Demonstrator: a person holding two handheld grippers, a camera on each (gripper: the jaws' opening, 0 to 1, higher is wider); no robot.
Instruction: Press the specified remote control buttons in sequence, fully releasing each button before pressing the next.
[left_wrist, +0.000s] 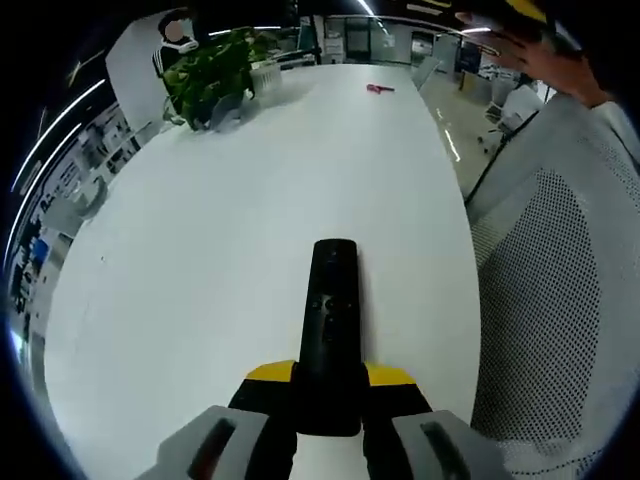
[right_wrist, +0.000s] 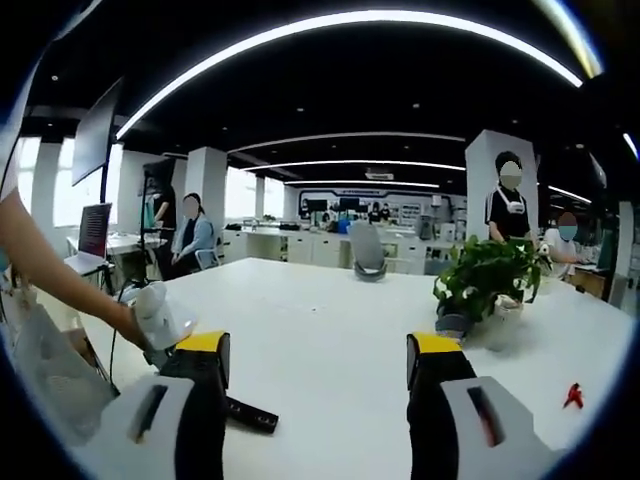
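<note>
Long white surface (left_wrist: 250, 200), leafy potted plant (left_wrist: 210, 75) at its far end, left gripper (left_wrist: 328, 395) clamped on the near end of a black remote (left_wrist: 330, 320) lying lengthwise on the surface, right gripper (right_wrist: 318, 365) held wide with nothing between its jaws, small red object (left_wrist: 379, 89) far off.

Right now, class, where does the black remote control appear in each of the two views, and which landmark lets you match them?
Left gripper view: the remote control lies at lower centre on the white table, its near end between the left claw's jaws.
Right gripper view: the remote control shows at lower left, just right of the left jaw.
Shared landmark: the potted plant.
</note>
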